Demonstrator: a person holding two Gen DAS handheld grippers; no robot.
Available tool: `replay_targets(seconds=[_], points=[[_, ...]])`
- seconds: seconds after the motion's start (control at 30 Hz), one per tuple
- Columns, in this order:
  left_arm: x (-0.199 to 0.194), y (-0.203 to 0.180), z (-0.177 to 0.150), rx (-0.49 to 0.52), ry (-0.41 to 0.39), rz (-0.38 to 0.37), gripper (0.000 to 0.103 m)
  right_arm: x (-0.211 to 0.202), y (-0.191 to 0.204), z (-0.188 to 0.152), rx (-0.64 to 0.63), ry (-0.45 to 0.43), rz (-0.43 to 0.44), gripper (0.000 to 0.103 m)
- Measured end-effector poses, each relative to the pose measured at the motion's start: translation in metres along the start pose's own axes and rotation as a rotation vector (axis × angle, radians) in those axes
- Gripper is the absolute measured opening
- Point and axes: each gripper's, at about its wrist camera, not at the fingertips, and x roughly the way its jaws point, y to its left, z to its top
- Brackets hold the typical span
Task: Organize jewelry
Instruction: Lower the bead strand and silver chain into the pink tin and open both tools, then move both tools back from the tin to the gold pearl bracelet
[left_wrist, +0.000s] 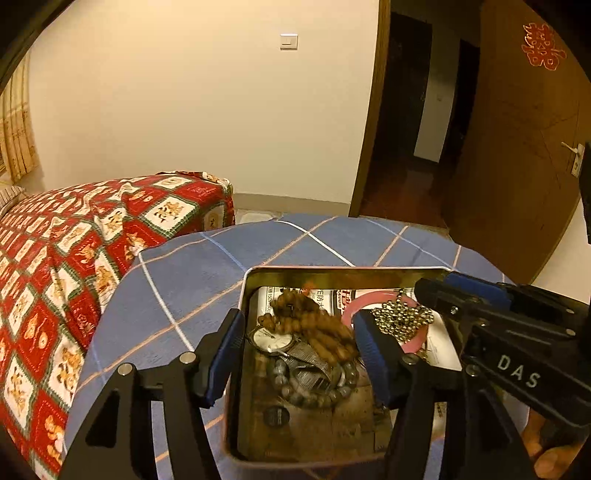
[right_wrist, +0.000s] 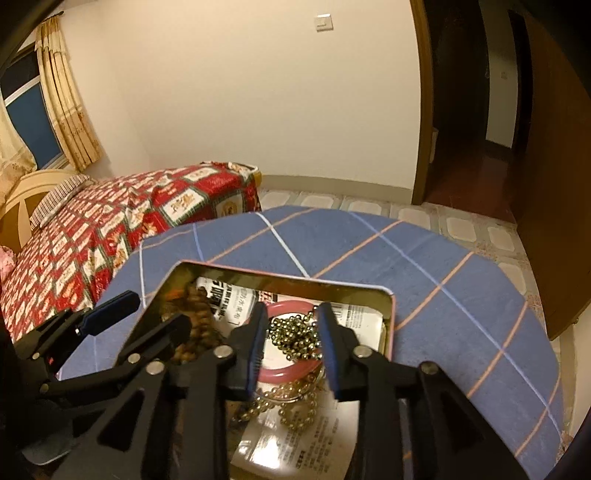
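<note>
An open metal tin (left_wrist: 345, 272) (right_wrist: 284, 282) sits on a blue checked tablecloth. It holds brown wooden beads (left_wrist: 317, 328), a wristwatch (left_wrist: 271, 339), a grey bead bracelet (left_wrist: 314, 391), a pink bangle (right_wrist: 284, 374) and a gold bead chain (left_wrist: 400, 319) (right_wrist: 295, 332). My left gripper (left_wrist: 299, 354) is open over the tin, its fingers either side of the beads and watch. My right gripper (right_wrist: 293, 350) is open, its fingers straddling the gold bead chain; it also shows in the left wrist view (left_wrist: 480, 314). The left gripper shows in the right wrist view (right_wrist: 140, 314).
The small table's blue cloth (left_wrist: 221, 266) (right_wrist: 443, 277) ends close around the tin. A bed with a red patterned cover (left_wrist: 74, 240) (right_wrist: 110, 221) stands left. An open wooden door (left_wrist: 517, 147) and dark doorway are at the right. Printed paper (right_wrist: 303, 443) lines the tin.
</note>
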Motion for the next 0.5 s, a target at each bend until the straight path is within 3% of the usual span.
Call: replay_targets(seconds=[0.1,0.33,0.5], points=[[-0.01,0.0,-0.002,-0.007,-0.01,0.001,0.063,-0.011,0.001,-0.001,0.007,-0.021,-0.004,0.049],[-0.026,-0.005,-0.008,-0.003,-0.011,0.003,0.064,-0.026,0.007,-0.004,0.018,-0.031,0.005,0.05],[-0.034,-0.004,-0.018,-0.014,0.002,0.022,0.064,-0.032,0.01,-0.013,0.017,-0.025,-0.003,0.057]])
